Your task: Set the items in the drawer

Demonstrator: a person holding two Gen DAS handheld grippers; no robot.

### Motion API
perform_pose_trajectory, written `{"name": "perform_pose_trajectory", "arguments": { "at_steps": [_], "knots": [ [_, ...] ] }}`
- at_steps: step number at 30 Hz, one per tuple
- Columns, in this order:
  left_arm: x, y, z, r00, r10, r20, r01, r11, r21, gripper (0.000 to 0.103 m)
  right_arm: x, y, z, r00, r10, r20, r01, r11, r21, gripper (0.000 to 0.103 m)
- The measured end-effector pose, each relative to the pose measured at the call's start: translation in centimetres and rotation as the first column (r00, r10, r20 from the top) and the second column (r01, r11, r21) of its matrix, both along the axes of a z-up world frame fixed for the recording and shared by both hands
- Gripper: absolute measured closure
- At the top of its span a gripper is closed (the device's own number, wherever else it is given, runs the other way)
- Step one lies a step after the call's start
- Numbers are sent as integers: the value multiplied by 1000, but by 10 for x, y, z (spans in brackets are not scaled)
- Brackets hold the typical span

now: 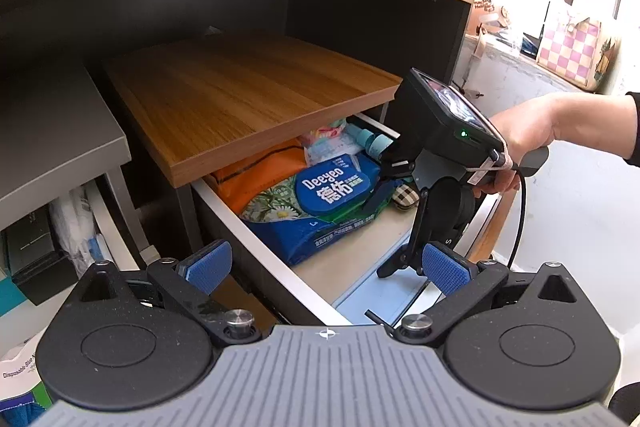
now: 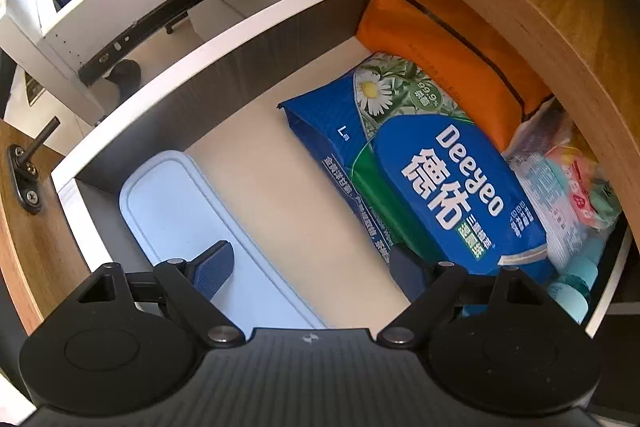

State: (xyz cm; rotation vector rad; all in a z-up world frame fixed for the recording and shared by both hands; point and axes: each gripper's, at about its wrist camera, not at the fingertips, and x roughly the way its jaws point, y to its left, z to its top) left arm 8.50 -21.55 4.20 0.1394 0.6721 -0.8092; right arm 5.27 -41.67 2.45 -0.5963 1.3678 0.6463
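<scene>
Drawer (image 2: pixel 224 39) open; wipes pack (image 2: pixel 432 171) lies inside against the orange pouch (image 2: pixel 452 67), bare floor between it and a pale lid (image 2: pixel 176 203). We hold both grippers, left (image 1: pixel 326 267) and right (image 2: pixel 310 267), wide apart and empty, right one inside the rim.

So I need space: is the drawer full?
No. The drawer shows bare floor between the wipes pack and pale blue tray.

Open drawer (image 2: pixel 224 39) holds blue wipes pack (image 2: pixel 436 183), lying flat.
</scene>
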Motion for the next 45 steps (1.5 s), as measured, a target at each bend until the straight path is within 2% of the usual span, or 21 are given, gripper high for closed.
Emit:
{"name": "perform_pose_trajectory", "arguments": {
  "at_steps": [9,12,18,21,26,29,32,36,39,45],
  "knots": [
    [7,-4,-10,1000,1,-20,-1,1000,23,0,8,-5,-2,994,-93,59,94,996,-5,19],
    [8,-5,-12,1000,1,-23,0,1000,30,0,11,-7,-4,992,-99,78,101,995,-24,27],
    [13,-12,-17,999,-20,-51,22,999,34,1,10,-10,-6,992,-104,77,106,994,-21,28],
    [22,-25,-20,994,-55,-99,60,997,44,2,9,-10,-9,992,-102,78,104,994,-26,28],
    [43,-50,-33,969,-104,-225,123,990,70,12,8,-12,-7,991,-107,83,108,994,-13,28],
    [52,-64,-41,958,-105,-268,136,986,97,23,7,-13,-5,991,-109,82,110,994,-8,28],
    [63,-77,-46,938,-99,-331,150,980,134,30,8,-13,-4,991,-111,81,111,994,-4,28],
    [72,-97,-54,916,-108,-386,202,956,213,40,9,-17,-8,991,-109,79,110,994,0,28],
    [76,-111,-57,902,-135,-410,255,933,255,42,9,-19,-8,991,-110,78,110,994,2,28],
    [80,-141,-64,890,-199,-410,359,860,362,48,8,-19,-8,991,-109,76,109,994,5,28]
  ]
}}
